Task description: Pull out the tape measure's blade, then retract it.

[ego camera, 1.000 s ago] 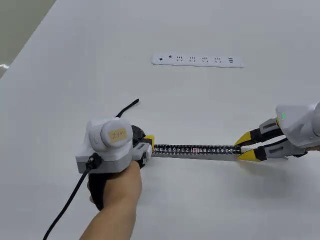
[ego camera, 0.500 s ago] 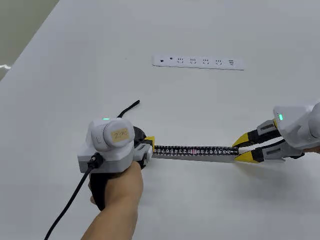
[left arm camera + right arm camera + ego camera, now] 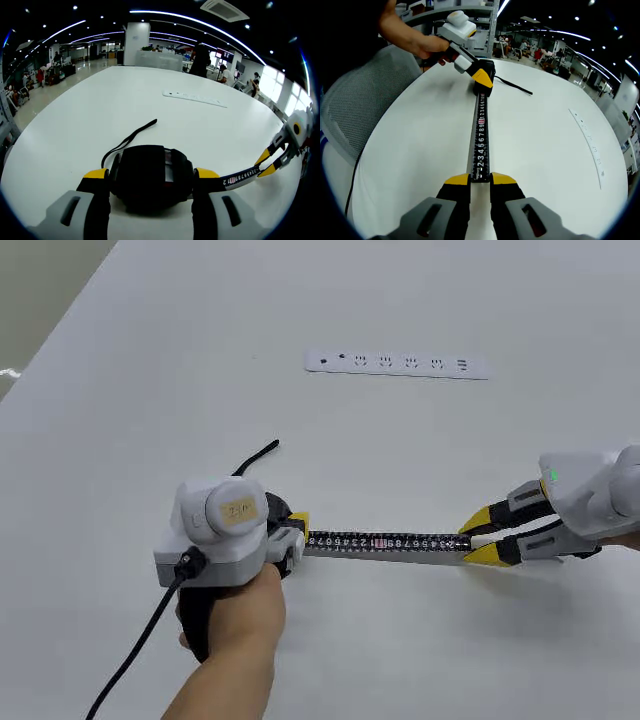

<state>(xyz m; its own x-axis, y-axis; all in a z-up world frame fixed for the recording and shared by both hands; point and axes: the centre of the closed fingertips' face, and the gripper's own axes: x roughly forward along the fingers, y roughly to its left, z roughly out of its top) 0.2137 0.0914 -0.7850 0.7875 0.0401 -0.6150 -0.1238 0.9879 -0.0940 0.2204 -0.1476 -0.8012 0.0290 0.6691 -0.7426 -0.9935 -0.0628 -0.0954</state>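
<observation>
I had the tape measure resting near my edge of the desk, left of the middle, with the left gripper clamped across the sides of its black case. The blade ran out flat along the desk to my right, and the right gripper pinched its free end between the two yellow tips. The main risk, as I judged it, sat at that pinch. The tips caught only the very end of a thin, slick strip under spring pull, so any slackening there could have let the blade slip free and whip back into the case. That might have jolted the case loose from the left jaws, which gripped a rounded body. A second worry was alignment: if I had swung the right gripper off the line of the blade, or lifted it sharply, the strip could have buckled or twisted. The strap trailed behind the case toward the far edge, well apart from the power strip, and neither looked likely to snag.
</observation>
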